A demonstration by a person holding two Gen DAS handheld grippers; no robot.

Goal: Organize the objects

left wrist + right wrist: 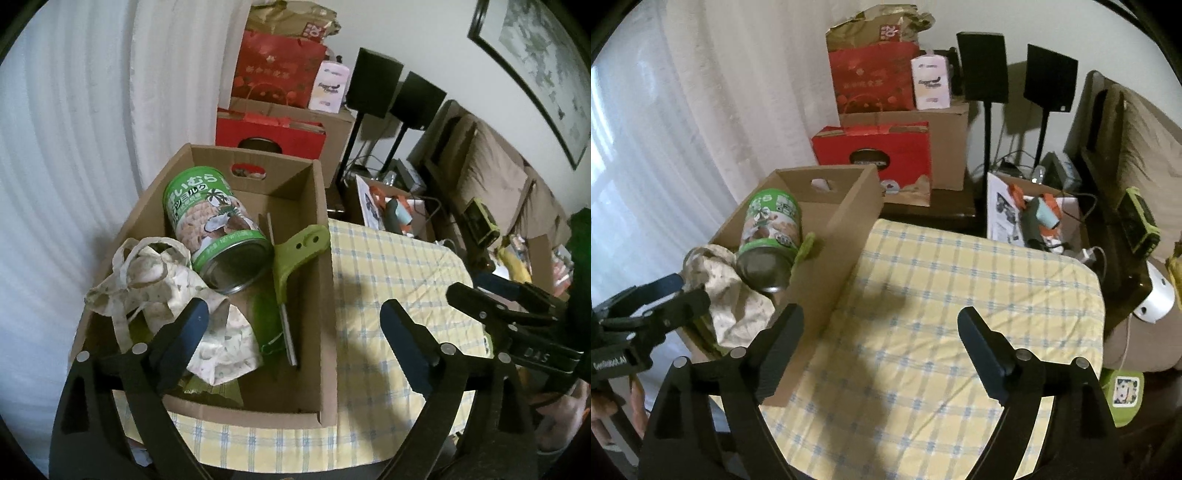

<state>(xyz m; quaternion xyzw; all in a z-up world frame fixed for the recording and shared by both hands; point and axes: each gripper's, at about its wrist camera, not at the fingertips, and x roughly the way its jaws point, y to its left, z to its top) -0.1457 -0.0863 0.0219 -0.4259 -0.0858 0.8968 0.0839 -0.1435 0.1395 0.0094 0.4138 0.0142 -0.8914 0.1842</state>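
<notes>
Both tools hang wide and empty beside the cardboard box on the table.
Left tool view reveals the can, cloth bag and green scraper inside; right tool view hides most of the scraper.

A cardboard box is set on a table covered by a yellow checked cloth. Inside the box, a green can is laid on its side, its open end turned toward the camera. A crumpled cloth bag is lodged against the can at the left, and a green-handled utensil is propped against the right wall. The left tool is held wide apart above the box's near right wall, nothing gripped. The right tool is seen at the right edge, over the table.
</notes>
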